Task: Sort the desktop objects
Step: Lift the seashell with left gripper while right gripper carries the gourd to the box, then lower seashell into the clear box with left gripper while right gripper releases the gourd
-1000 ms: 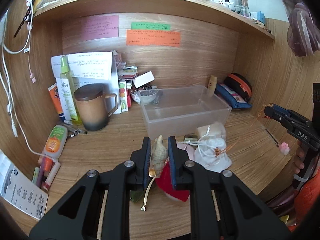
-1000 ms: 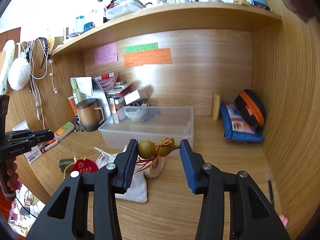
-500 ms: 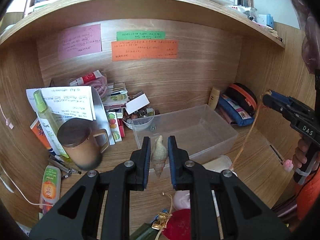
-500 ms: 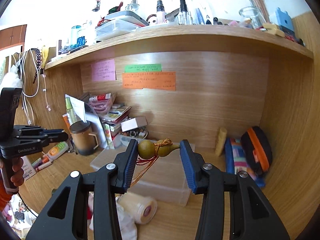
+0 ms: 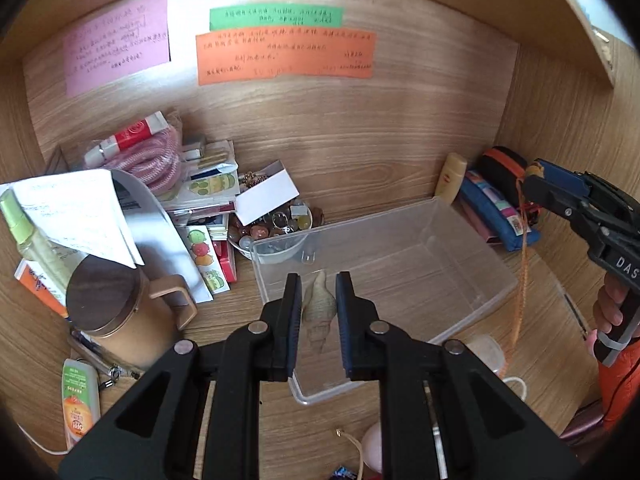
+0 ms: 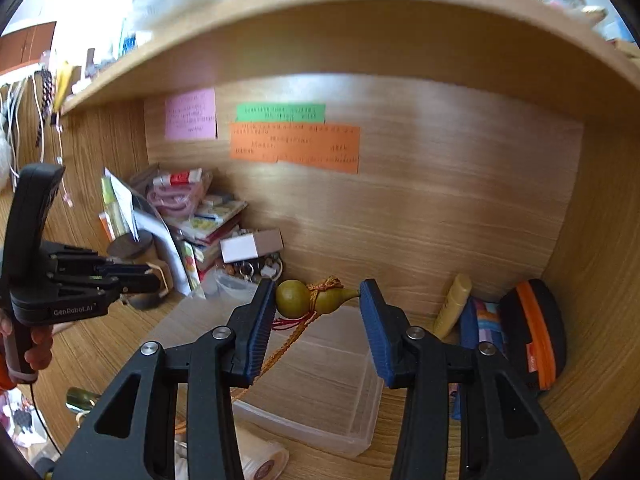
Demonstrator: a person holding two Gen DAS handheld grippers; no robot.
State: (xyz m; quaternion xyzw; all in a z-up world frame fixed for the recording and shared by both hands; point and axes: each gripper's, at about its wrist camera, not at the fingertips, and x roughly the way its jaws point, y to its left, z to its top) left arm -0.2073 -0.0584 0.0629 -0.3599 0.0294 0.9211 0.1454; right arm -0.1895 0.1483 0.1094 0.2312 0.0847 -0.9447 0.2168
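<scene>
My left gripper is shut on a pale spiral seashell and holds it above the near left part of the clear plastic box. My right gripper is shut on an olive-green gourd charm with a red knot and an orange tassel cord; it hangs above the same box. In the left wrist view the right gripper shows at the right, its cord dangling over the box's right rim.
A brown lidded mug, papers, a stack of books and a glass bowl of beads crowd the back left. A blue pouch and a black-orange case sit at the right. Small items lie in front of the box.
Both grippers have risen and moved forward over the clear box, each still holding its object. The desk's front items have dropped lower in view.
</scene>
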